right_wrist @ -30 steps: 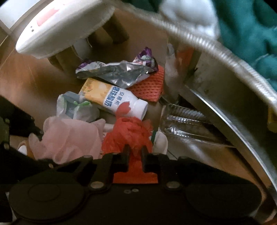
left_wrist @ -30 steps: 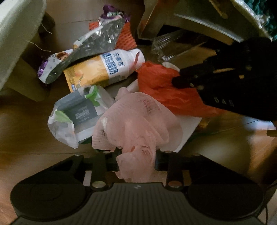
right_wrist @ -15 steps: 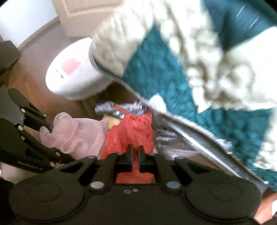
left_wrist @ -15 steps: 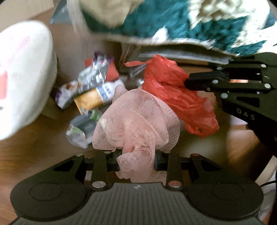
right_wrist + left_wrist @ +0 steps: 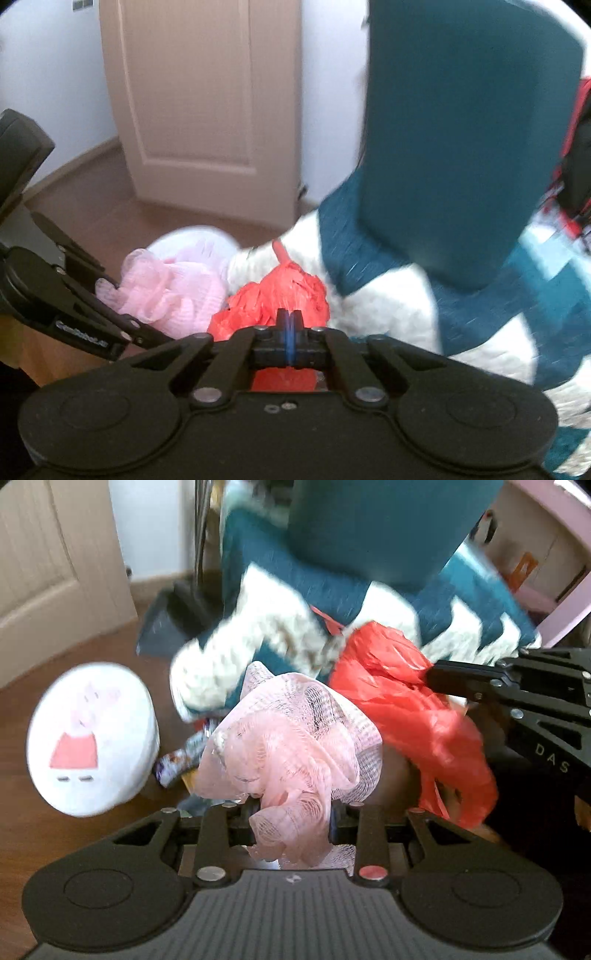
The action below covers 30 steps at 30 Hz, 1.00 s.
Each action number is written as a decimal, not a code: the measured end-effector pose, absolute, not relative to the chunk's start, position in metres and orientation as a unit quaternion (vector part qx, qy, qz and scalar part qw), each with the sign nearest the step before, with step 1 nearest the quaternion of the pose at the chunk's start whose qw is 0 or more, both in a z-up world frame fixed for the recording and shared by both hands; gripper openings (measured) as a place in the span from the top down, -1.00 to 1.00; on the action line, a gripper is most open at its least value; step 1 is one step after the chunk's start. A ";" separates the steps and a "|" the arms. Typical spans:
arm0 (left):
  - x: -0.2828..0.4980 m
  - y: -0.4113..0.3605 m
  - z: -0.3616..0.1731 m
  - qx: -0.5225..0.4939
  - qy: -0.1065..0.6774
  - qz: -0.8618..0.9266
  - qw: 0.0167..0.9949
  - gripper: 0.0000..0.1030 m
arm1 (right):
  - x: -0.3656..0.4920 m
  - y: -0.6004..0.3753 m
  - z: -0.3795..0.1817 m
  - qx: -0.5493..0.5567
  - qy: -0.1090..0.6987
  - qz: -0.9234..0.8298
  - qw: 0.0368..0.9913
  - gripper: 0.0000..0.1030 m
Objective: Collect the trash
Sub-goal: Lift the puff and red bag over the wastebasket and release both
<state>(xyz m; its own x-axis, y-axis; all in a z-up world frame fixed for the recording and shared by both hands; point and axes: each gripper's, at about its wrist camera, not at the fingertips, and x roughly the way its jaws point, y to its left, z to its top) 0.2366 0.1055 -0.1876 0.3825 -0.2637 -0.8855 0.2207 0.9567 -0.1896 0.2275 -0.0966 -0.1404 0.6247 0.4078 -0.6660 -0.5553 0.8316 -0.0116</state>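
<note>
My left gripper (image 5: 291, 818) is shut on a pink mesh pouf (image 5: 291, 746), which bulges out above its jaws well off the floor. My right gripper (image 5: 290, 319) is shut on a crumpled red plastic bag (image 5: 275, 301); the bag (image 5: 413, 701) hangs from the right gripper (image 5: 434, 674) at the right of the left wrist view. The pink pouf (image 5: 166, 291) and the left gripper (image 5: 107, 291) show at the left of the right wrist view. Far below, a few wrappers (image 5: 181, 757) lie on the wooden floor, mostly hidden by the pouf.
A round white stool with a cartoon print (image 5: 92, 738) stands low on the left. A teal chair back (image 5: 465, 147) with a teal-and-white knitted blanket (image 5: 280, 642) fills the middle and right. A beige door (image 5: 203, 110) and white wall lie behind.
Both grippers rose from the floor pile, lifting the pink pouf and the red bag with them. The right jaws closed fully on the bag. The litter shrank away below.
</note>
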 end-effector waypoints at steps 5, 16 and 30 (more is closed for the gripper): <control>0.214 0.101 -0.134 -0.044 0.490 -0.136 0.860 0.39 | 0.202 -0.114 -0.095 -0.121 0.292 0.264 0.911 1.00; 0.202 0.084 -0.011 -0.042 0.380 -0.127 0.915 0.39 | 0.196 -0.141 0.016 -0.135 0.173 0.253 0.942 1.00; 0.291 0.032 0.139 -0.004 0.242 -0.109 0.964 0.38 | 0.287 -0.162 0.134 -0.133 0.068 0.186 0.971 1.00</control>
